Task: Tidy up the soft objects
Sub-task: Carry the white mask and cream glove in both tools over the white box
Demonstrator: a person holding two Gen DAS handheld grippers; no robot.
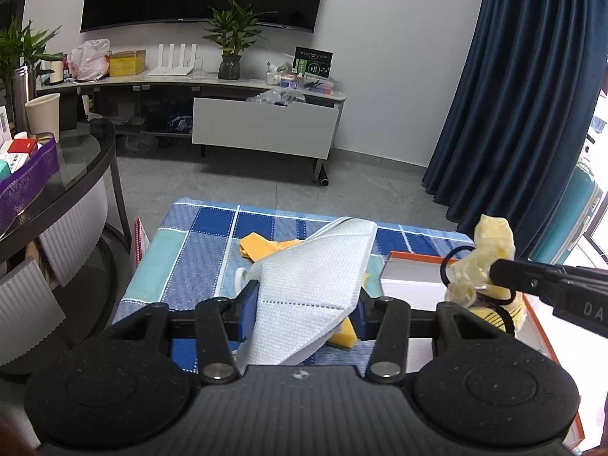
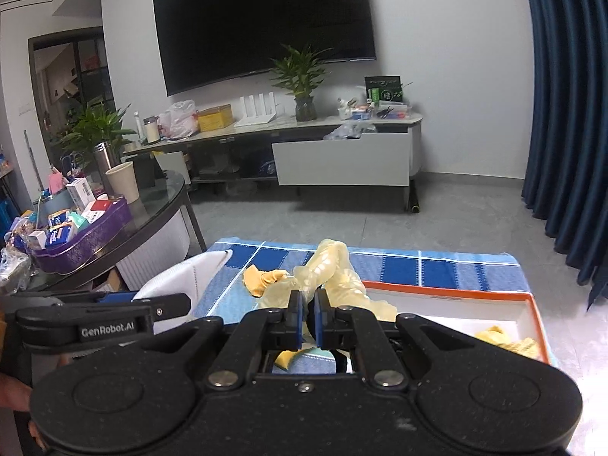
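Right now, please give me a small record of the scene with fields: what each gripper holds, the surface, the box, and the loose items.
left gripper: shut on white face mask, lifted off the cloth
right gripper: shut on pale yellow glove, a black hair tie hangs with it
surface: blue checked cloth
box: white box with orange rim, open, at the right side of the cloth
in the box: something yellow, kind unclear
loose on cloth: orange-yellow pieces
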